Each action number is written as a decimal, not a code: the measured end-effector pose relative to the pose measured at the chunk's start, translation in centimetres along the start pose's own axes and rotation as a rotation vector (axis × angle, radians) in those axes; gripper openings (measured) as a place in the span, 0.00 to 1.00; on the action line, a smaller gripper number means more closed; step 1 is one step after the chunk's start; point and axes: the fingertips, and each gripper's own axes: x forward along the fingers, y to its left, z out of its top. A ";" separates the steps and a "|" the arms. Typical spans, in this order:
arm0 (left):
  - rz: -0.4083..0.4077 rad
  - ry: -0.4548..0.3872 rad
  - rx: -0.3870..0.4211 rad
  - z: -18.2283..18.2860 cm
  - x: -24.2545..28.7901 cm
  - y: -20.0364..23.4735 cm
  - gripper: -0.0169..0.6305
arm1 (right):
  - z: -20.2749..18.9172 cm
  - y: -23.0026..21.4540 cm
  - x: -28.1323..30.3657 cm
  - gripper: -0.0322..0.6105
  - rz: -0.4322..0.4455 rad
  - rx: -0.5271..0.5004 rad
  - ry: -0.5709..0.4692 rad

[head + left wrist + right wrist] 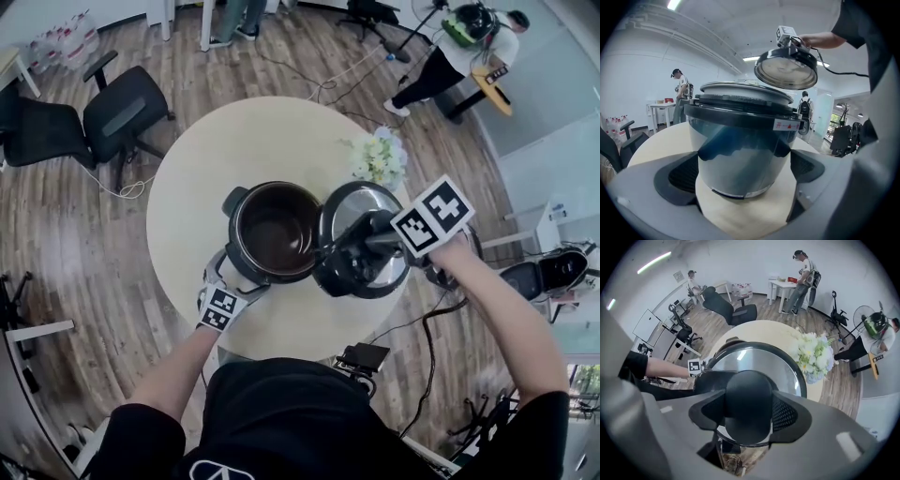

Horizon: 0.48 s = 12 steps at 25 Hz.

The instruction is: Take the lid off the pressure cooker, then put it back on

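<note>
The right gripper (748, 408) is seen pointing straight down, its jaws closed partway on the black knob handle (749, 394) of the lid (373, 201), which is gripped between the two pads. The lid is held in the air, roughly level, above and to the right of the pressure cooker (274, 234) and clear of its rim; in the left gripper view its pale underside is seen tilted slightly toward the camera. The right hand (452, 253) is placed just behind the marker cube (431, 216), and the right forearm is stretched forward and up from the body.

The left gripper (231, 279) is held low at the near left side of the cooker and angled somewhat downward. Its jaws are set wide, with the cooker's rounded body taken between them and the pads laid against it on either side. The left forearm (176, 370) is extended straight ahead toward the pot.

The cooker is left uncovered, its dark inner pot open to view, and is stood upright near the middle of the round pale table (211, 150). A bunch of white flowers (380, 157) is placed on the table just beyond the lid. Black office chairs (117, 112) are stood on the wooden floor well apart from the table.
</note>
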 end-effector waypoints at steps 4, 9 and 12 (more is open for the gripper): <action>0.000 -0.004 0.004 0.1 0.0 -0.3 0.94 | 5.8 1.9 0.8 0.49 0.037 -0.007 -0.034; 0.000 -0.009 0.005 0.3 -0.1 -0.1 0.94 | 12.1 4.4 4.5 0.49 0.061 -0.004 -0.040; 0.000 -0.010 0.004 0.2 0.1 -0.4 0.94 | 13.8 5.1 7.2 0.49 0.064 0.032 -0.028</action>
